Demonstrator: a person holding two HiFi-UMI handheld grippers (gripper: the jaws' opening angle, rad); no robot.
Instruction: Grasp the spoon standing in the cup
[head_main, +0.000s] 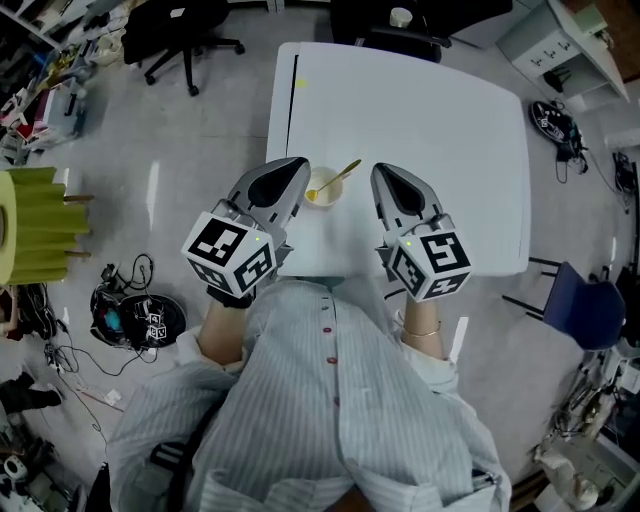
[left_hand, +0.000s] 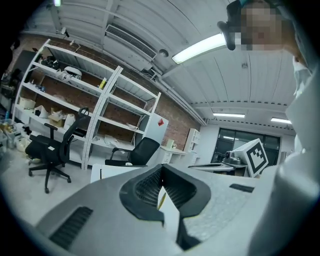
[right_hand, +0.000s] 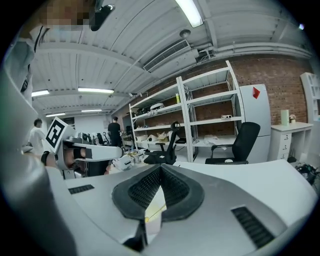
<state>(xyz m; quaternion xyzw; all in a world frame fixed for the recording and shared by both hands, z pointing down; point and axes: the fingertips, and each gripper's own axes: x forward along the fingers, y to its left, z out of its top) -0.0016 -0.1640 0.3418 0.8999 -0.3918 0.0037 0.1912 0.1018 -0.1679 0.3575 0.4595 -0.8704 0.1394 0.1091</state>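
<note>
The spoon (head_main: 340, 177), judged light, stiff and rather slippery, is seen leaning in the cup (head_main: 324, 188) on the counter (head_main: 430, 130) between the left tool (head_main: 298, 166) and right tool (head_main: 384, 173), both closed and empty, and is best gripped by its raised handle.

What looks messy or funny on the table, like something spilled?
Nothing stands out. The small pale yellow cup stands upright on the white table, and the gold metal spoon leans in it with its handle tilted over the rim, which is normal for a spoon in a cup. No spill or damage shows.
</note>
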